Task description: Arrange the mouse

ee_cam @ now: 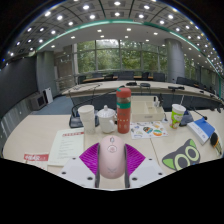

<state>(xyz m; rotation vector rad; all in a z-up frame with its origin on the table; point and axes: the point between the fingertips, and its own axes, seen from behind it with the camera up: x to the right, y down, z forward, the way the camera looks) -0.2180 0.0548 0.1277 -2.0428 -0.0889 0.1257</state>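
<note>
A pale pink mouse sits between my two fingers, its scroll wheel pointing away from me. My gripper is shut on it: the purple pads press against its left and right sides. The mouse is over the near edge of the light table. I cannot tell whether it rests on the table or is held just above it. A dark mouse mat with a green owl face lies to the right of the fingers.
Beyond the mouse stand a red bottle with a green cap, a white cup, a white pot and a green cup. Papers lie to the left, and a blue item lies far right.
</note>
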